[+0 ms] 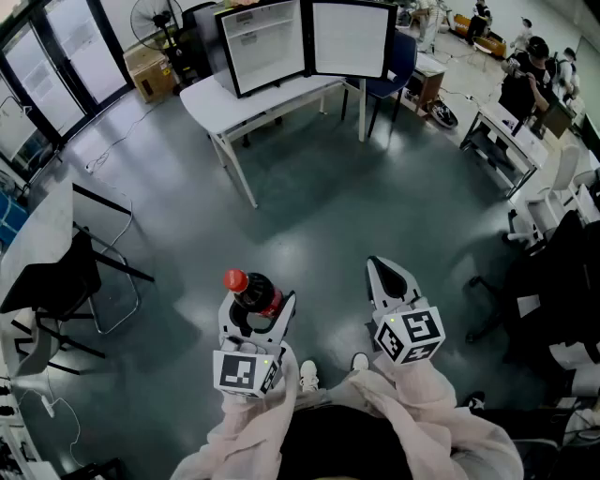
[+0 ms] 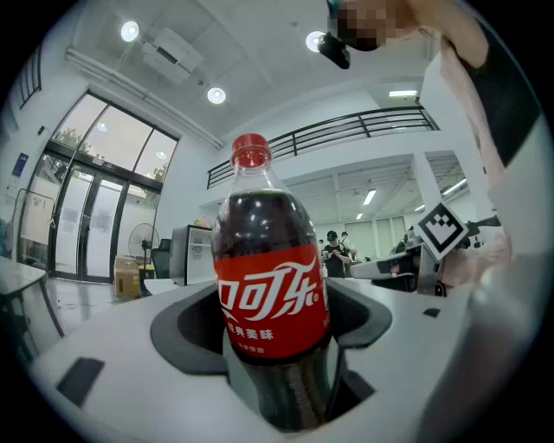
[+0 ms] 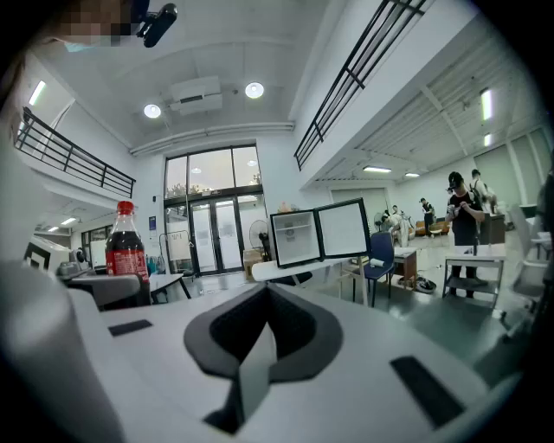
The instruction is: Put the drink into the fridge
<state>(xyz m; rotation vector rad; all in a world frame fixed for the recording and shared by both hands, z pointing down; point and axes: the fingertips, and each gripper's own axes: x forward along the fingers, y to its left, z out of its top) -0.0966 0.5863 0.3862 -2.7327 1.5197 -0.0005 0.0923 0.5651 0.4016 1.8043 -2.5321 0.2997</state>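
Head view: left claw (image 1: 256, 312) is clamped on a cola bottle (image 1: 251, 291). The bottle is upright, red cap on top, held above the grey floor (image 1: 309, 206) in front of the person. Right claw (image 1: 386, 278) is just beside it to the right, jaws pressed together with nothing in them. Mini fridge (image 1: 258, 42) stands well apart from the bottle on a white bench (image 1: 211, 98) at the far side of the floor, its door (image 1: 349, 37) swung wide open. Pedestal fan (image 1: 155, 14) and cardboard box (image 1: 150, 73) are left of the bench, blue chair (image 1: 398, 56) right of it. Left gripper view: both jaws press the bottle's dark lower body from either side, below the red label with white characters. The bottle is upright, dark drink up near the neck. The fridge shows small in the background left of the bottle, and the right claw's marker cube (image 2: 441, 228) is at the right. Right gripper view: jaws meet in the middle, closed and empty. The bottle shows at the left, upright in the other claw. The open fridge on the bench is ahead in the distance, the chair just right of it, and a person (image 3: 463, 208) stands farther right.
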